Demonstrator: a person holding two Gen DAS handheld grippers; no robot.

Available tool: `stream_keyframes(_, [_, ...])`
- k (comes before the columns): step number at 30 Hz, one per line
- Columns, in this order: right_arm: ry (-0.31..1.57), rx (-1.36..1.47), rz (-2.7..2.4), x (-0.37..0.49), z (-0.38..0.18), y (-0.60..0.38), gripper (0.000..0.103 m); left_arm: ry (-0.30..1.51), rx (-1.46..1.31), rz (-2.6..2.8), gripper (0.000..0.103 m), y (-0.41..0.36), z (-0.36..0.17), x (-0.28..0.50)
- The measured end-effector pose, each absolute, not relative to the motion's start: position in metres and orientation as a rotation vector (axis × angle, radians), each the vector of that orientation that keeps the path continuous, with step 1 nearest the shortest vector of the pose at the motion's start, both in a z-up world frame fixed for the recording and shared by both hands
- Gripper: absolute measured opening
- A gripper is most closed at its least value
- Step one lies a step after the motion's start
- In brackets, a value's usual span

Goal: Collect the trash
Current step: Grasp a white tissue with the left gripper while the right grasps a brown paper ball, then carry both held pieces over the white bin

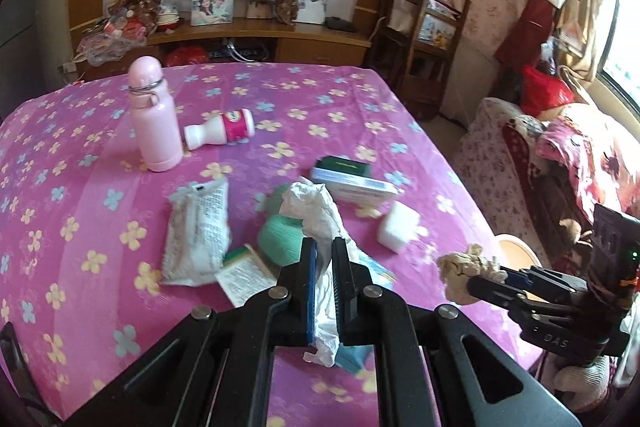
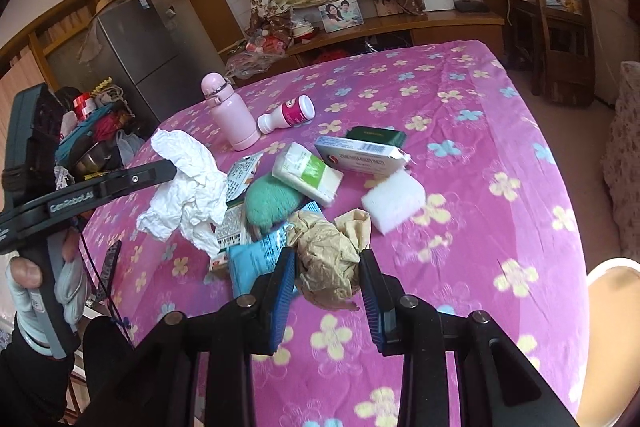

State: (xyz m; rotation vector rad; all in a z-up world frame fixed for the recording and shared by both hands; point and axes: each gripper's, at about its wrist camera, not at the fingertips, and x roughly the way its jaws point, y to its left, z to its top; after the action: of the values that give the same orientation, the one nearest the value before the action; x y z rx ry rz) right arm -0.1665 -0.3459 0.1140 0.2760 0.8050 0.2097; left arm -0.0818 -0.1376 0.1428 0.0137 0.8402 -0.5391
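My left gripper (image 1: 324, 251) is shut on a crumpled white tissue (image 1: 316, 215) and holds it above the pink flowered tablecloth (image 1: 100, 227); the tissue also shows in the right wrist view (image 2: 188, 191). My right gripper (image 2: 328, 259) is shut on a crumpled tan paper wad (image 2: 328, 251), lifted near the table's right edge; the wad also shows in the left wrist view (image 1: 464, 273). On the table lie a white printed wrapper (image 1: 198, 231), a blue packet (image 2: 256, 255), a small printed box (image 1: 246, 277) and a tipped white bottle with a pink label (image 1: 222, 131).
A pink flask (image 1: 154, 115) stands upright at the far left. A green sponge-like lump (image 2: 272, 201), a white foam block (image 2: 394, 203), a wrapped white-green bar (image 2: 308, 175) and stacked medicine boxes (image 2: 362, 149) lie mid-table. A round stool (image 2: 612, 307) stands at the right.
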Motion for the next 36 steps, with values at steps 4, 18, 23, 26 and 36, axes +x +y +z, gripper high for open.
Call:
stream_keyframes(4, [0.802,0.272,0.188,-0.18,0.113,-0.352,0.035,0.831,0.036,-0.58,0.008,-0.155,0.145,-0.1])
stream_keyframes(18, [0.784,0.283,0.086,-0.225,0.115,-0.395,0.035,0.825,0.111,-0.702,0.008,-0.224,0.144,-0.144])
stream_keyframes(23, [0.778,0.299,0.042,-0.24,0.114,-0.417,0.035,0.822,0.14,-0.738,0.008,-0.249,0.143,-0.155])
stream_keyframes(26, [0.777,0.313,0.016,-0.249,0.113,-0.43,0.035,0.82,0.154,-0.756,0.008,-0.262,0.142,-0.161])
stream_keyframes(36, [0.773,0.358,-0.083,-0.279,0.108,-0.479,0.035,0.835,0.208,-0.832,0.008,-0.319,0.135,-0.178])
